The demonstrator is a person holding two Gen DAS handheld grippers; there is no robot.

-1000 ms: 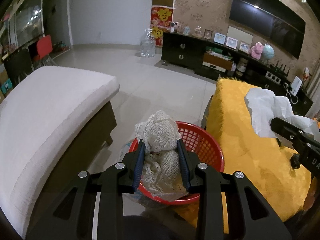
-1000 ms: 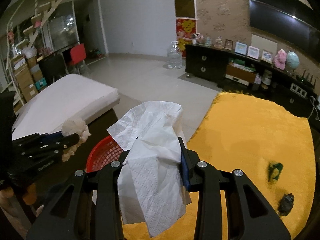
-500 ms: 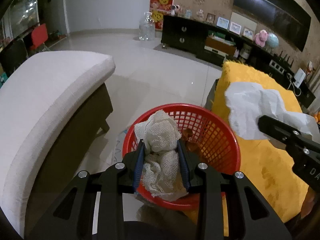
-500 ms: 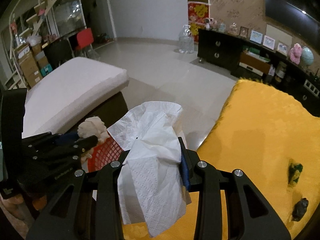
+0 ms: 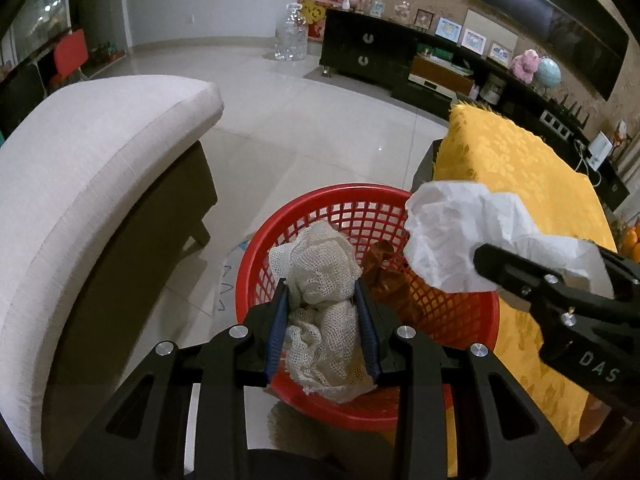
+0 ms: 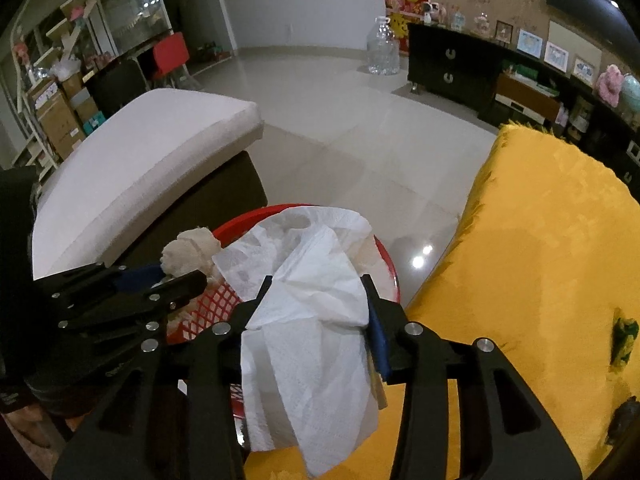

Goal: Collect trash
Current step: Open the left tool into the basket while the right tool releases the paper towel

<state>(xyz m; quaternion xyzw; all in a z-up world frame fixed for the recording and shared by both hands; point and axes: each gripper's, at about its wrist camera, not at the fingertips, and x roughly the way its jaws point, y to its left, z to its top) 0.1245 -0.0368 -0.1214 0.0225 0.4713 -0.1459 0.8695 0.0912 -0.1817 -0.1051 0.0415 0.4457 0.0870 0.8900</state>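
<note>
A crumpled mesh cloth [image 5: 322, 300] is being clamped between the blue-padded fingers [image 5: 279, 330] of the left claw [image 5: 322, 332], which is closed firmly on it. The cloth's long axis is running along the fingers, with its bunched head pointing forward and upward past the fingertips and a frayed tail hanging down toward the camera. It is being held directly above the red basket [image 5: 460, 320], whose round mouth is facing up from the floor between a pale cushioned sofa [image 5: 92, 168] and the yellow-covered bench [image 5: 520, 168]. A brown crumpled wrapper [image 5: 384, 268] is lying inside the basket, just beside the cloth.

A white paper tissue [image 6: 316, 312] is being gripped by the right claw [image 6: 316, 308], closed on its middle. The tissue's long axis is also lying along the fingers, with a loose puffed end spreading forward over the basket [image 6: 208, 308] rim and a longer flap drooping down toward the camera. In the left wrist view the same tissue [image 5: 460, 236] is seen projecting leftward from the right claw [image 5: 532, 276], over the basket's right rim.

Both claws are being held side by side, tilted downward toward the basket, the left claw [image 6: 152, 284] being seen at the left of the right wrist view with the cloth [image 6: 192, 248] at its tip. Two small dark scraps [image 6: 624, 332] are lying on the yellow bench [image 6: 540, 240], well apart from the basket
</note>
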